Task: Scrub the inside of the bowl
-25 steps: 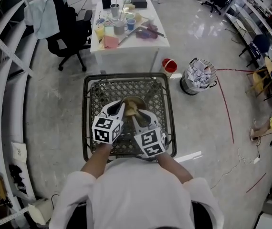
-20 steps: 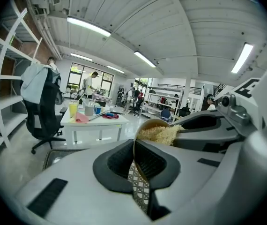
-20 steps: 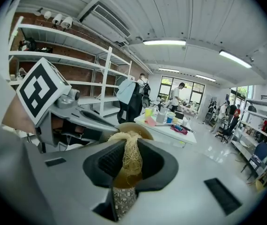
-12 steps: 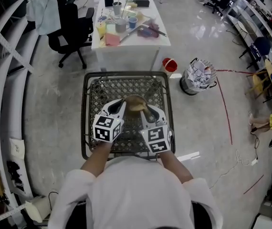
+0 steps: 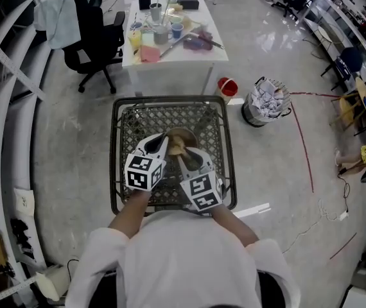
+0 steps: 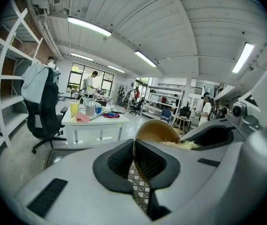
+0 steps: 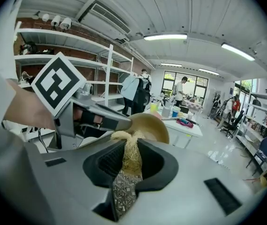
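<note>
Bowl [image 6: 157, 131] rim clamped in left hand-held gripper [image 6: 136, 147]; right hand-held gripper [image 7: 132, 162] pinching fibrous scrubber [image 7: 126, 137] inside bowl.

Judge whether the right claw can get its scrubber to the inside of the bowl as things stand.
Probably yes: the left claw holds the bowl by its rim, open side towards the right claw, whose scrubber reaches into it. Nothing stands between.
</note>
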`<state>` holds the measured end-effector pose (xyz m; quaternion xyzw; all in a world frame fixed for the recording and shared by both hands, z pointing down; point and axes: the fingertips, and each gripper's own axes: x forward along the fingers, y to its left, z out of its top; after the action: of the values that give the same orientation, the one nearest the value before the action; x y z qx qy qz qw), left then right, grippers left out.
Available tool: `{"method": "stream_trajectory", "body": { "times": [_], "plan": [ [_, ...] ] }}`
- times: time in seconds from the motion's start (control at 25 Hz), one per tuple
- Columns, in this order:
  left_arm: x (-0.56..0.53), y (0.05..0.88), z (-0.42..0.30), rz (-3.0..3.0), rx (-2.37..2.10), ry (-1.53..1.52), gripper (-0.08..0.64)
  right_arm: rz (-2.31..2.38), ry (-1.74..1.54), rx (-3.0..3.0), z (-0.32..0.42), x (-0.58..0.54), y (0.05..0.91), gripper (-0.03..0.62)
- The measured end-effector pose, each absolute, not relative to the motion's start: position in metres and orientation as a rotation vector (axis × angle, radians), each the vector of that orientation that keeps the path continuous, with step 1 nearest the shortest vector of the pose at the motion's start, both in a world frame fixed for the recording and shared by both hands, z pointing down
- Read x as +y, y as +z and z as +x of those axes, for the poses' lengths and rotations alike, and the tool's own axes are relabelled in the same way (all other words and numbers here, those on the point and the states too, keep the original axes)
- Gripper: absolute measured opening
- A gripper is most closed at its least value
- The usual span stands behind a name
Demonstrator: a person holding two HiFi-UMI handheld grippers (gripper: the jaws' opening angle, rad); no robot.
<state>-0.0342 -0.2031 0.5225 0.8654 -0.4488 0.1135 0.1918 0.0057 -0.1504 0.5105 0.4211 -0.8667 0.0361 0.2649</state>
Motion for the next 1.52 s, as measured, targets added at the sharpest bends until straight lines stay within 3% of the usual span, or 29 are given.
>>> {"method": "stream_trajectory", "body": {
  "times": [0.44,1.52],
  "plan": [
    [-0.203,0.527,-0.038,2.43,-1.242,0.327,0.043,1.264,0.105,-2.301,0.036,-0.173,0.499,0.089],
    [-0.219,0.585,-0.062,2.247,-1.245,0.368,0.043,1.255,0.189,-2.399,0.028,-0.167,0.509,0.089]
  ]
}}
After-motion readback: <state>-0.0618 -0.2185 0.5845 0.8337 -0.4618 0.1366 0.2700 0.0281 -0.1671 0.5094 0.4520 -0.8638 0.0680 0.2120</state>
